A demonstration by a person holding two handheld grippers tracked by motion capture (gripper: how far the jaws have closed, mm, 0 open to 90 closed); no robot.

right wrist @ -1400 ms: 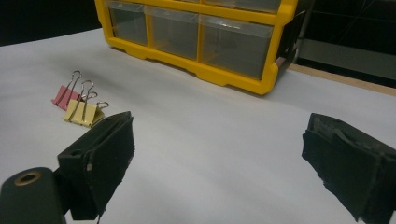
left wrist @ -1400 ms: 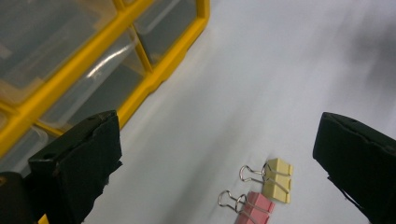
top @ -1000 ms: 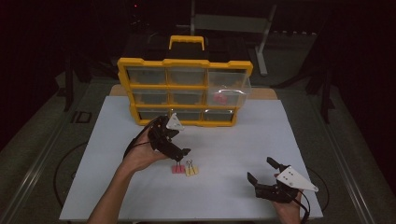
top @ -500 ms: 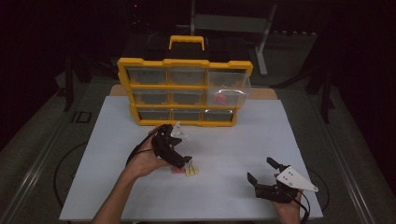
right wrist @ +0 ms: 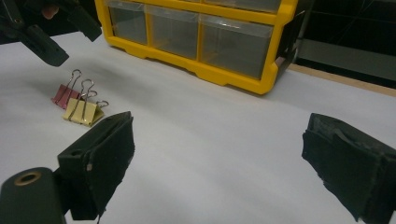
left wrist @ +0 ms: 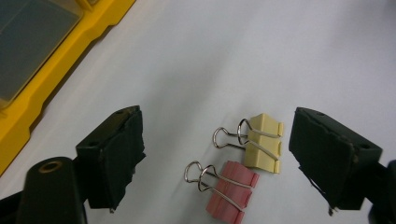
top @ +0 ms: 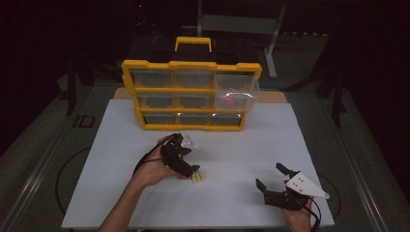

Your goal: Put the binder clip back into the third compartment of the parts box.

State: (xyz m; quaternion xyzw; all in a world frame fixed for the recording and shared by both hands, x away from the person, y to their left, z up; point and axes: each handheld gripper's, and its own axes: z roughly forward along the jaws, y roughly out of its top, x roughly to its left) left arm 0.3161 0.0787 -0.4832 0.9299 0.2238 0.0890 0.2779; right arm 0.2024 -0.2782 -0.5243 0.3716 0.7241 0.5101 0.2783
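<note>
Yellow plastic frames the drawer organiser (top: 191, 94) at the far edge of your white table (top: 111, 145); it stands upright with clear drawers in three rows. The top right drawer (top: 236, 94) is pulled out and holds something red that is too small to name.

Nearer to you, your left gripper (top: 193, 170) points down at two binder clips lying side by side on the bare table. In the left gripper view, the pink binder clip (left wrist: 229, 189) and the pale yellow binder clip (left wrist: 264, 140) lie between the two black jaws, just beside each other, with their wire handles pointing toward the left jaw. The jaws have just been closing, yet they stand wide: both pads are clear of the clips, with table showing on either side, so you have hold of nothing. The organiser's yellow edge runs along that view's upper left corner.

To the right, near the table's front edge and well apart from the clips, your right gripper (top: 272, 180) rests low with its grey three-cornered plate on top. Its jaws are spread wide with bare table between them. In the right gripper view both clips lie beyond its left jaw, under the tips of your left gripper.
</note>
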